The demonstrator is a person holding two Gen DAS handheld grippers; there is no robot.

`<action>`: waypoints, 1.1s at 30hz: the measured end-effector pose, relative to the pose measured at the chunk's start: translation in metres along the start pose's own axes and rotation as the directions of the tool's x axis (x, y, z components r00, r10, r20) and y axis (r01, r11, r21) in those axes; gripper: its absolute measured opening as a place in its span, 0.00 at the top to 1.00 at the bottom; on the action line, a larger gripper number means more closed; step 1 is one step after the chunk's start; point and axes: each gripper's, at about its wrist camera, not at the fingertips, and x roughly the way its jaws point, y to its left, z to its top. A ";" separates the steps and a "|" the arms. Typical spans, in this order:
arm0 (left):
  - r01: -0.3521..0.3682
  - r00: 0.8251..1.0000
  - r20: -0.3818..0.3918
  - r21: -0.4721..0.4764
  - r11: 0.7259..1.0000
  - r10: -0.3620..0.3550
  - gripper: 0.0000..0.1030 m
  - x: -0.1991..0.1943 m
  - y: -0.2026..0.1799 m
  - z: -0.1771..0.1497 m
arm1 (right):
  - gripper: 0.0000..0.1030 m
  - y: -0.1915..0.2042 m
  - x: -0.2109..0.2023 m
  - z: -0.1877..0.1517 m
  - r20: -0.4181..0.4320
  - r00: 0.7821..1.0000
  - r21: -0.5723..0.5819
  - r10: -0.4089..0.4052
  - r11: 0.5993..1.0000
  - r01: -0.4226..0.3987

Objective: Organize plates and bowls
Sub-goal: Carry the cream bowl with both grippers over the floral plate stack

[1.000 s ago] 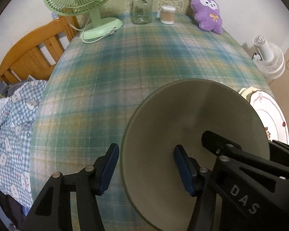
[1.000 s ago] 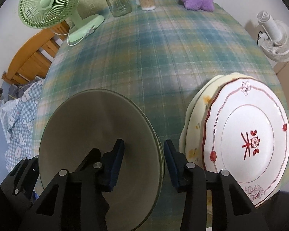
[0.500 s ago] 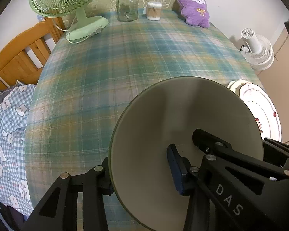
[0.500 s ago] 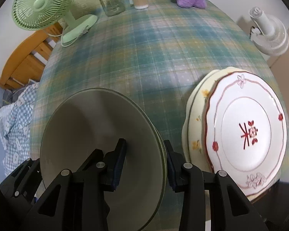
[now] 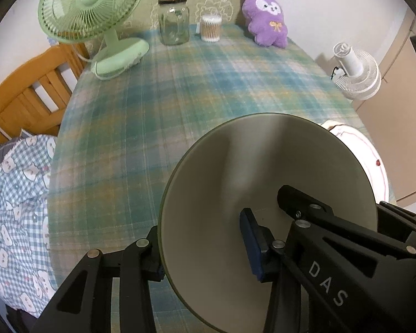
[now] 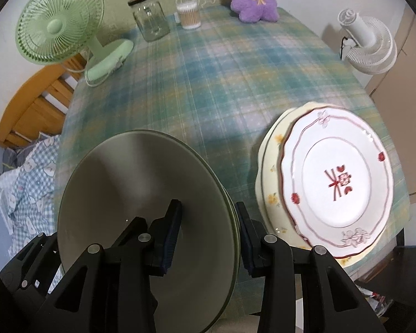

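Left wrist view: left gripper (image 5: 205, 252) straddles the grey bowl's (image 5: 252, 166) left rim; right gripper (image 6: 208, 231) straddles its right rim; neither visibly clamped.

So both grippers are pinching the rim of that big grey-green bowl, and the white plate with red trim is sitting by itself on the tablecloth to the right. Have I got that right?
Nearly. Both the left gripper and the right gripper do straddle the rim of the grey-green bowl, and the white plate with red trim is to its right. But the right wrist view shows that plate is not by itself: it rests on top of a cream plate with yellow flowers.
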 end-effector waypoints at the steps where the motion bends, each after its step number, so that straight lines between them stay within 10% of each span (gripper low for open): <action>1: -0.001 1.000 0.006 0.000 1.000 0.001 0.57 -0.002 -0.002 0.001 | 0.59 -0.001 -0.004 0.001 0.008 1.000 -0.002 0.002 1.000 -0.002; 33: -0.036 0.999 0.031 -0.105 0.994 0.039 0.57 0.008 -0.155 0.034 | 0.59 -0.157 -0.032 0.046 0.015 1.000 -0.100 0.026 0.995 -0.024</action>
